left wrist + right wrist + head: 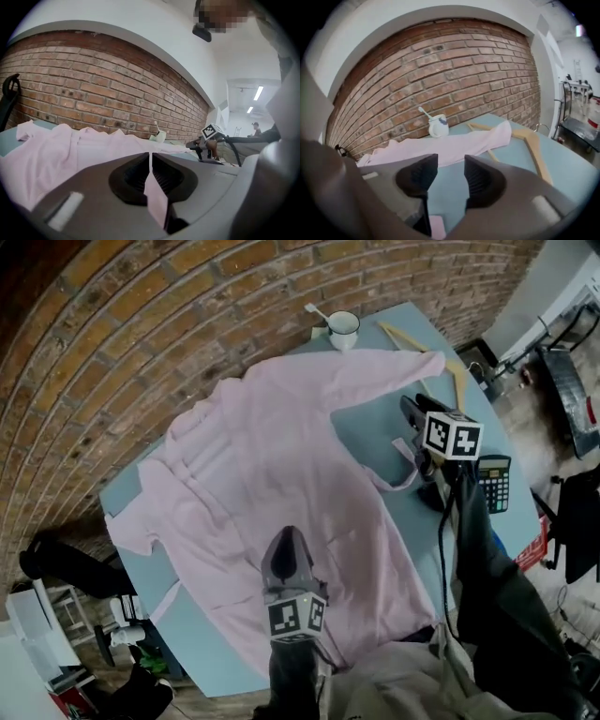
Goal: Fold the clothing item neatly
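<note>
On the bench (370, 432) the robe (281, 474) is lying spread open, left gripper (287, 542) pinching a thin fold of it, right gripper (410, 407) gaping empty beside the sleeve (394, 367), needing an equally firm edge grip before lifting.

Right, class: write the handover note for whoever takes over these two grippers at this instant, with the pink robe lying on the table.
Grippers: the left gripper is shut on a thin pinch of the pink robe. The right gripper is open and holds nothing, over bare table beside the sleeve.
Things: the robe lies spread out on the table, one sleeve across the wooden hanger, near the mug.
Done: no fold visible.
Left: all the folding.
</note>
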The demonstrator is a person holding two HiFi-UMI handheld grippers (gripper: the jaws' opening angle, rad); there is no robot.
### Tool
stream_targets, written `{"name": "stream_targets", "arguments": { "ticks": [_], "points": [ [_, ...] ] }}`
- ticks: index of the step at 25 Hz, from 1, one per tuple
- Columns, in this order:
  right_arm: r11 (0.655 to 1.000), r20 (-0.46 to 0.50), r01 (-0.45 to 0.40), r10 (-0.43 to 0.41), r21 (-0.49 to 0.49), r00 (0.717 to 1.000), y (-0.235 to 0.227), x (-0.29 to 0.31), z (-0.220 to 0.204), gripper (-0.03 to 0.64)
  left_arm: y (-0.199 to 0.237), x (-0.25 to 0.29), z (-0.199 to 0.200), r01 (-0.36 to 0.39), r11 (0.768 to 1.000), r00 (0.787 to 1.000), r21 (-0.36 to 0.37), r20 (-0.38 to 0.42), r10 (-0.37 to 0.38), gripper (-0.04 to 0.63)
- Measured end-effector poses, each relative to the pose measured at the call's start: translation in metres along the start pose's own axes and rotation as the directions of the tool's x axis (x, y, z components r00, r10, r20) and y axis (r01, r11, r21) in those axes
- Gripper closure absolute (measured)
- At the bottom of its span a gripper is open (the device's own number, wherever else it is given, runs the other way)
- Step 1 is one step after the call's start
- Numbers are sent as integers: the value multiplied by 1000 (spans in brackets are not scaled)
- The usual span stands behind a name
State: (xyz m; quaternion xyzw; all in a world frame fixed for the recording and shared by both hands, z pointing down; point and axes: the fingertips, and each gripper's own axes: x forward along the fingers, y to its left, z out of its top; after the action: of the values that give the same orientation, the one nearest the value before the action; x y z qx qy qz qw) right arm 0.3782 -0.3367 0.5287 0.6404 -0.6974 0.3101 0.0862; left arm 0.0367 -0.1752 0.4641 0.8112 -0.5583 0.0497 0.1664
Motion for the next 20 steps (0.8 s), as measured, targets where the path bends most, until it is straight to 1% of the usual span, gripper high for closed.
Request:
{"name": "stream_targets", "arguments": {
  "ticks": [1,3,5,7,9,11,13,15,16,17,18,19,20],
  "points": [
    [999,-20,11,-11,35,1000,-11,12,4,448,0,4,0,0,1000,1000,0,-2,0,568],
    [995,-94,21,-12,96,996,-29,34,7,443,1,9,-6,0,1000,1000,-8,-15,-1,568],
    [990,-163,35,-12,137,987,-45,49,8,444,2,10,-16,2,999,999,-35,-37,-3,568],
    [984,-196,54,-20,168,980,-57,58,9,445,5,10,-22,2,998,999,-56,-53,-5,568],
    [980,-223,79,-37,180,974,-63,69,10,443,9,12,-25,-2,998,998,-57,-58,-2,568],
    [981,-258,114,-71,155,963,-68,81,9,445,12,14,-29,-3,998,998,-59,-61,-1,568],
    [983,-280,148,-113,106,953,-73,90,10,465,14,14,-32,-2,997,997,-74,-72,-4,568],
    [987,-270,157,-143,33,952,-73,96,17,500,18,11,-33,-3,995,997,-97,-75,-4,568],
    [988,-244,154,-153,-15,958,-70,95,24,568,22,8,-33,-7,994,997,-108,-73,-1,568],
    [986,-200,152,-163,-73,966,-65,92,34,600,26,5,-31,-12,993,997,-117,-71,4,568],
    [977,-142,153,-174,-147,975,-56,85,45,601,32,1,-29,-19,992,998,-125,-67,11,568],
    [957,-75,158,-181,-244,981,-43,76,58,601,38,-4,-26,-28,991,998,-134,-61,20,568],
    [918,-5,165,-179,-362,984,-24,64,70,601,45,-10,-22,-40,989,998,-143,-55,32,568]
  ]
}}
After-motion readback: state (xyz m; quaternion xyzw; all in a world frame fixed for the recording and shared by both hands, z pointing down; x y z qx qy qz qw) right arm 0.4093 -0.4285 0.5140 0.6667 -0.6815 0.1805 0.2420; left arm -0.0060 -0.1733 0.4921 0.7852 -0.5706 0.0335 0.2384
